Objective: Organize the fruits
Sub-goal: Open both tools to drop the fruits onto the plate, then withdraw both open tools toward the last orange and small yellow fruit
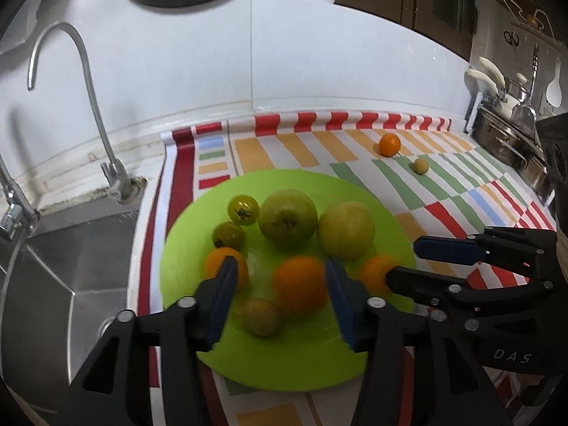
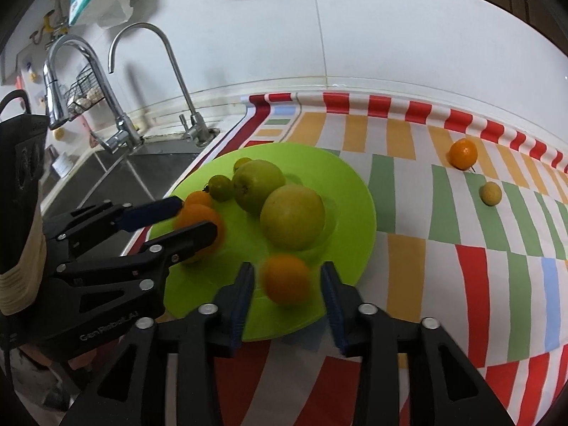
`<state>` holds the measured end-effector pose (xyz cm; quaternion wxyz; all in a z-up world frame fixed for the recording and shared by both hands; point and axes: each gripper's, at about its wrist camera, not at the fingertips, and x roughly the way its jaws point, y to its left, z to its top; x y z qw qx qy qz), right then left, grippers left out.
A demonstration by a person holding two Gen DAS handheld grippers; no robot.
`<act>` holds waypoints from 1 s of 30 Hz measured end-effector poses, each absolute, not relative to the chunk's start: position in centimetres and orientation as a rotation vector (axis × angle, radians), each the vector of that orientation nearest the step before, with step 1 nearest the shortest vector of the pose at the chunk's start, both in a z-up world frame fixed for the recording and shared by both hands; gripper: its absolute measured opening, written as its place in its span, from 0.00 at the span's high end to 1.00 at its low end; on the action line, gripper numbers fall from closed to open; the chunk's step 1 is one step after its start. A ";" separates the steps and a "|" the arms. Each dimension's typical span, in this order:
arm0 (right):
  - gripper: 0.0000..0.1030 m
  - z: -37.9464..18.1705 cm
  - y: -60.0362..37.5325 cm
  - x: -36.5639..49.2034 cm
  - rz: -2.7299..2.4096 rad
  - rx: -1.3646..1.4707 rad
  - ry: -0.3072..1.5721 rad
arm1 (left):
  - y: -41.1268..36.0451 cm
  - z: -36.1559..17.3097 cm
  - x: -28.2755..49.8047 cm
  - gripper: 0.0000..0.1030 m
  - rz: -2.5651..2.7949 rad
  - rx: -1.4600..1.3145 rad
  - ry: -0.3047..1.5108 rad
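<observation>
At the bottom of the left wrist view we see our left claw (image 1: 280, 287) spread, an orange (image 1: 301, 285) lying on the green plate (image 1: 284, 365) between its fingers with a gap on each side. At the bottom of the right wrist view our right claw (image 2: 287, 289) is spread too, a second orange (image 2: 287, 278) lying free between its fingers near the plate's lower edge. Neither claw pinches anything.

Further up the plate lie a third orange (image 1: 222, 264), a small green fruit (image 1: 261, 316), two small green tomatoes (image 1: 243, 209) and two large green apples (image 1: 287, 218), all close together. The plate sits on a striped cloth (image 2: 461, 284) covering the counter.

Toward the upper right of both views, well apart from the plate, a loose orange (image 2: 462, 153) and a small yellowish fruit (image 2: 490, 193) rest on the cloth. At the left are the steel sink (image 1: 71, 255) and a curved tap (image 1: 71, 71).
</observation>
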<state>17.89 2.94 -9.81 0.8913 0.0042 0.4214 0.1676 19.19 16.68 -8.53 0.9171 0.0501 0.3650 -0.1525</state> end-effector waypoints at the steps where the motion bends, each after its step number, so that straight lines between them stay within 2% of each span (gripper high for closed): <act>1: 0.59 -9.6 2.8 17.8 0.343 0.010 0.866 | 16.7 -8.4 19.1 0.50 -0.307 0.105 0.746; 7: 0.58 -8.7 1.9 17.1 0.314 0.016 0.841 | 16.6 -7.5 18.1 0.46 -0.274 0.099 0.723; 10: 0.50 -8.1 1.3 16.5 0.284 0.018 0.814 | 16.5 -6.9 17.5 0.45 -0.253 0.094 0.709; 14: 0.50 -7.3 0.3 15.9 0.263 0.024 0.784 | 16.1 -5.8 16.7 0.41 -0.243 0.080 0.682; 17: 0.43 -6.6 -0.6 15.4 0.252 0.035 0.758 | 15.5 -4.7 16.0 0.38 -0.235 0.070 0.654; 30: 0.43 -3.9 -4.9 13.4 0.203 0.034 0.673 | 11.9 -2.6 14.4 0.32 -0.208 0.075 0.599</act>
